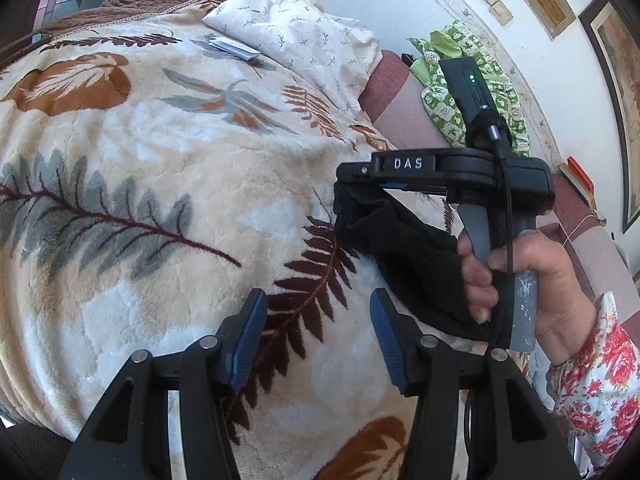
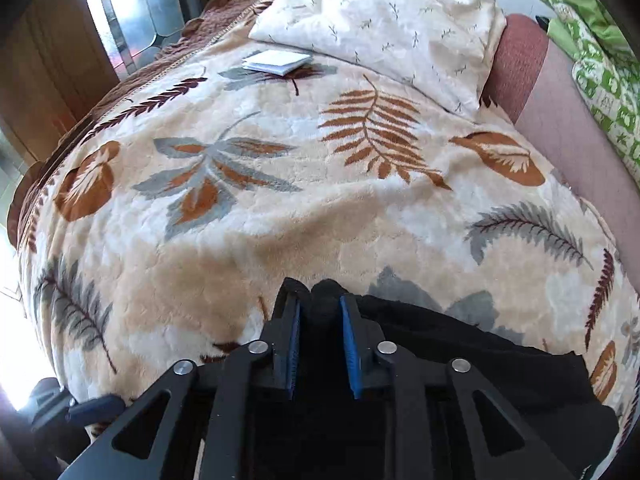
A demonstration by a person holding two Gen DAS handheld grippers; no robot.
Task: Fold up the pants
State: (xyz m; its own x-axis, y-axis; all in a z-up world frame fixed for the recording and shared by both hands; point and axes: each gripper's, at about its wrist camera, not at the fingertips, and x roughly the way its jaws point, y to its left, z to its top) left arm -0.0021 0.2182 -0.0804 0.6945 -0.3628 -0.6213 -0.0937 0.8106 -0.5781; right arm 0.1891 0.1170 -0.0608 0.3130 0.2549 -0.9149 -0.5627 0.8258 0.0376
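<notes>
The black pants (image 1: 404, 256) hang from my right gripper (image 1: 352, 178) above a leaf-patterned blanket (image 1: 168, 168). In the right wrist view the right gripper (image 2: 320, 304) is shut on a bunched edge of the pants (image 2: 460, 360), which trail down and to the right over the blanket (image 2: 280, 200). My left gripper (image 1: 318, 300) is open and empty, its blue pads (image 1: 248, 340) wide apart over the blanket, just left of and below the hanging pants.
A white pillow (image 2: 380, 20) lies at the far end of the bed, with a small folded white paper (image 2: 276, 62) in front of it. A maroon headboard edge (image 2: 560, 120) and a green patterned cloth (image 2: 600, 80) are on the right. A window (image 2: 132, 12) is at far left.
</notes>
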